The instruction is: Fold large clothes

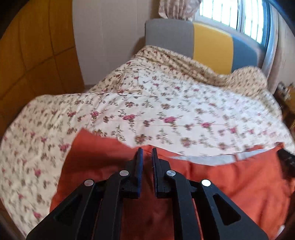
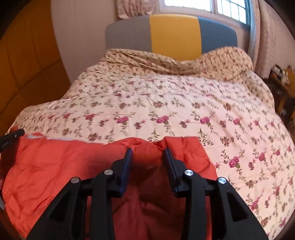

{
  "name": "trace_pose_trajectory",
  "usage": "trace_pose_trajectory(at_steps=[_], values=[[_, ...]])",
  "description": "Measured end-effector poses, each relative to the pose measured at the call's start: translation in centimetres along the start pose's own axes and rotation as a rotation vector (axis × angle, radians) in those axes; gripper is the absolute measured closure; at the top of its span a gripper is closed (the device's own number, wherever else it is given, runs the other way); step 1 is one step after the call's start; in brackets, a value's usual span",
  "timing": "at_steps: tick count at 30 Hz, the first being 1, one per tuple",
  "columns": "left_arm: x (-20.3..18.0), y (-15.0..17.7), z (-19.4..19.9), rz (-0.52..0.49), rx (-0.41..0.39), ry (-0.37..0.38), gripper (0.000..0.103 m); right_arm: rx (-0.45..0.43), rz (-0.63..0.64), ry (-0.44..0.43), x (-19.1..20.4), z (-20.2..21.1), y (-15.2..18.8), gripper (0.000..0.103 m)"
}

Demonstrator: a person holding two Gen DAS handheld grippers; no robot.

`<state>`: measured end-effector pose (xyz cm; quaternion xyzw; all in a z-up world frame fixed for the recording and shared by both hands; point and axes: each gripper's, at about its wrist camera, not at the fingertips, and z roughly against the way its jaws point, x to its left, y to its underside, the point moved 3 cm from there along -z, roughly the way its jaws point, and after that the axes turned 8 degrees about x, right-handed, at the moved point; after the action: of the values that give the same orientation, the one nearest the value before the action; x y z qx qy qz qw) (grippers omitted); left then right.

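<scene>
Two claws, left claw [image 1: 147, 150] and right claw [image 2: 148, 150], one orange garment [image 2: 55, 162]

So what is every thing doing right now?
orange garment: lying rumpled on the bed, not folded flat.
left gripper: fingers nearly together, thin edge of orange cloth between them.
right gripper: open, a hump of cloth between its fingers.
floral bedspread: spread out, bunched near the headboard.
curtain: drawn aside.
</scene>
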<state>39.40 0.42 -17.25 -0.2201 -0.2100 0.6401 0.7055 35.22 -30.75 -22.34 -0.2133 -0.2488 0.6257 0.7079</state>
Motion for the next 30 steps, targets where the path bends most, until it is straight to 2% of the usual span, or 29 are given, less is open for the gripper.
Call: trace_pose_trajectory(at_steps=[1,2,5,7,11,15,20,24,27,28,29,30], values=[[0.3,0.0,-0.5,-0.011,-0.005,-0.007,0.094,0.006,0.0,0.008,-0.2,-0.6,0.0,0.067],[0.4,-0.1,-1.0,-0.024,-0.014,-0.015,0.089,0.009,0.004,0.011,-0.3,-1.3,0.0,0.067],[0.5,0.4,-1.8,-0.063,-0.044,-0.024,0.065,0.012,0.015,0.018,-0.3,-2.5,0.5,0.065],[0.7,0.7,-1.8,-0.067,-0.069,-0.034,0.059,0.013,0.016,0.019,-0.4,-3.2,0.6,0.065],[1.7,0.8,-2.9,-0.019,-0.066,0.028,0.055,0.031,-0.008,-0.013,-0.8,-4.4,0.7,0.065],[2.5,1.4,-4.0,0.032,-0.073,0.087,0.053,0.01,-0.039,-0.05,-1.4,-4.8,1.1,0.065],[2.7,1.7,-5.1,0.059,-0.063,0.112,0.053,-0.014,-0.04,-0.022,-1.1,-5.1,1.2,0.065],[2.6,1.9,-4.8,0.058,-0.067,0.098,0.053,-0.011,-0.033,-0.008,-1.0,-5.1,1.3,0.065],[2.1,2.2,-2.7,0.067,-0.059,0.016,0.052,-0.008,-0.032,-0.004,-1.0,-5.1,1.2,0.065],[1.9,2.3,-1.7,0.08,-0.069,-0.007,0.043,-0.009,-0.031,-0.002,-1.0,-5.1,1.2,0.065],[1.4,2.6,-0.2,0.094,-0.095,-0.026,0.029,-0.01,-0.03,0.0,-1.0,-5.1,1.2,0.065],[0.9,2.8,1.6,0.104,-0.135,-0.043,0.024,-0.011,-0.03,0.001,-1.0,-5.1,1.2,0.065]])
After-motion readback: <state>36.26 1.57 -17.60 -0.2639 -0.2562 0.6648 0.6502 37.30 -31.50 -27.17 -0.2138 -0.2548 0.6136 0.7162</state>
